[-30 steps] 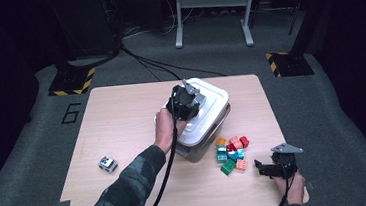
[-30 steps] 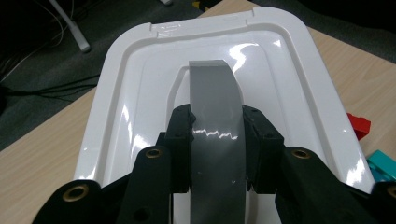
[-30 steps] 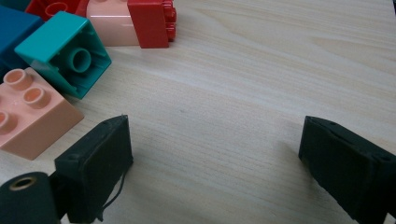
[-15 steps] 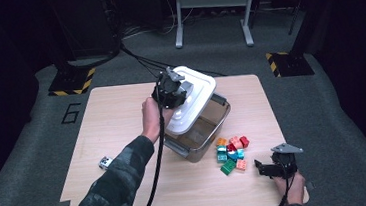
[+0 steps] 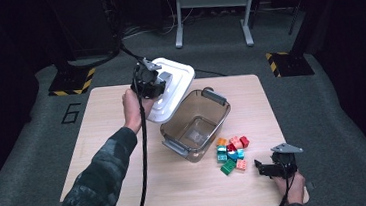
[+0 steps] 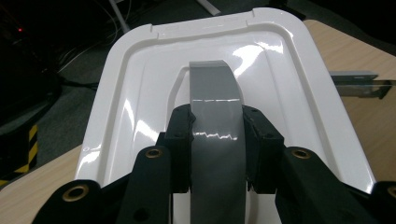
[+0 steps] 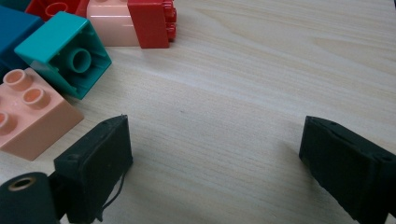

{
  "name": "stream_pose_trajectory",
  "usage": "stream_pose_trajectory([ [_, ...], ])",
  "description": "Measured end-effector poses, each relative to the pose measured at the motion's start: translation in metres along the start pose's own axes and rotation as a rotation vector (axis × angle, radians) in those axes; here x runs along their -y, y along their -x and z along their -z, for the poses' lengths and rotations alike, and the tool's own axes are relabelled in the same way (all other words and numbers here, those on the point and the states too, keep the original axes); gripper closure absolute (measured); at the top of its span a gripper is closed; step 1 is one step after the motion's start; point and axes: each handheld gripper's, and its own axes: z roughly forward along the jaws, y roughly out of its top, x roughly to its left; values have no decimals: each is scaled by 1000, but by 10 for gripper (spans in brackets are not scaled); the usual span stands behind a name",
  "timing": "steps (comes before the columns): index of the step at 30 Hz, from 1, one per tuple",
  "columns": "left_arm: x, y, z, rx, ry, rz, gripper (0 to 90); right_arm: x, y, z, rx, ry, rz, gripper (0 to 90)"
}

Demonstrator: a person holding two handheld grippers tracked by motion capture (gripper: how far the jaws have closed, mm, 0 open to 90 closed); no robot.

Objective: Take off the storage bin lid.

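My left gripper [image 5: 151,83] is shut on the grey handle [image 6: 217,93] of a white lid [image 5: 175,83]. It holds the lid tilted in the air over the table's back left, clear of the box. In the left gripper view the jaws pinch the handle from both sides, with the lid [image 6: 289,60] spreading beyond them. The clear brown box [image 5: 173,134] stands open and empty at mid-table. Several coloured bricks [image 5: 231,153] lie at its right front. My right gripper [image 5: 263,169] rests open on the table just right of them, near a teal brick [image 7: 65,53] and a pink brick [image 7: 28,112].
The wooden table [image 5: 189,198] has bare room in front and at the far right. The box has grey latch handles [image 5: 214,96] at both ends. On the floor behind are hazard-striped stand feet [image 5: 71,82] and a metal frame [image 5: 213,10].
My left gripper has lifted the white lid off the box and carried it up and to the left, leaving the box open. The right gripper has stayed put.
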Motion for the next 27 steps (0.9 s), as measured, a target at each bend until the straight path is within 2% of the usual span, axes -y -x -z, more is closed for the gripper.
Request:
stream_pose_trajectory([
  [1,0,0,0,0,0,0,668,0,0,0,0,0,0,83],
  [2,2,-7,-1,-12,1,12,668,0,0,0,-2,0,3,83],
  [3,2,-7,-1,-12,1,12,667,0,0,0,-2,0,3,83],
  [8,10,-27,-7,-46,-5,37,668,0,0,0,-5,-4,5,83],
  [9,10,-27,-7,-46,-5,37,668,0,0,0,-5,-4,5,83],
  [14,26,-39,-19,-68,-18,66,668,0,0,0,-2,-3,5,85],
  [19,36,-44,-28,-80,-34,75,667,0,1,0,-3,-3,10,86],
  [22,48,-50,-38,-84,-55,101,667,0,0,0,-1,-4,5,88],
  [27,62,-54,-50,-95,-82,119,667,0,1,0,0,-2,6,88],
])
